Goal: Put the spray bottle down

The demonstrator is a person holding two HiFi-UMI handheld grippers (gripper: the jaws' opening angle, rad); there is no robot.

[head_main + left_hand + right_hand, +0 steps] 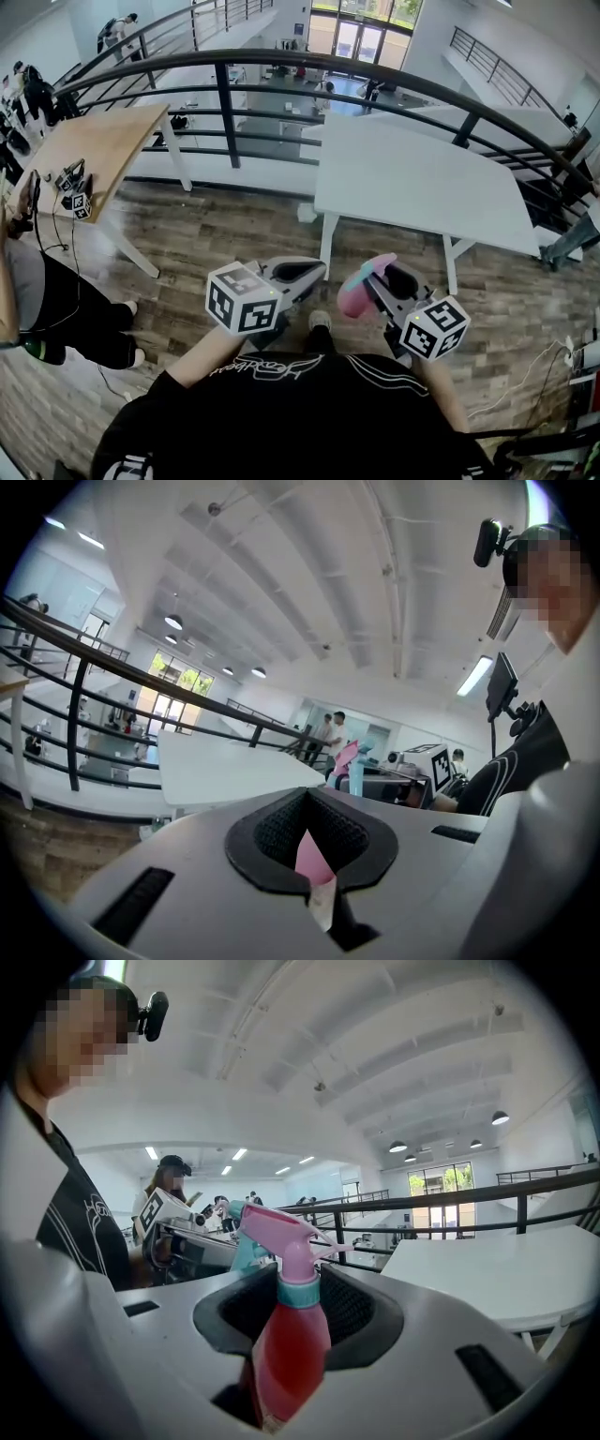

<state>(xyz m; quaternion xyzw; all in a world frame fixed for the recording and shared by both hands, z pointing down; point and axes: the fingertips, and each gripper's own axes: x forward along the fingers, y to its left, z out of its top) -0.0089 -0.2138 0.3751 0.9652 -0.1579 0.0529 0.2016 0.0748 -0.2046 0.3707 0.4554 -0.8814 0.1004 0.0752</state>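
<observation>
The spray bottle [286, 1335] has a red body, a teal collar and a pink trigger head. It stands upright between the jaws of my right gripper [291, 1326], which is shut on its body. In the head view the bottle's pink head [356, 289] sticks out of the right gripper [375, 279], held in the air over the wooden floor. My left gripper [302, 272] is level beside it, a short way to the left. In the left gripper view its jaws [314, 850] are shut on a thin pink sheet [312, 862]. A white table [412, 173] stands just ahead.
A curved black railing [281, 66] runs behind the white table, with a drop to a lower floor beyond. A wooden table [103, 141] with small gear stands at the left. Another person [56, 300] stands at my left. Cables [525, 375] lie on the floor at the right.
</observation>
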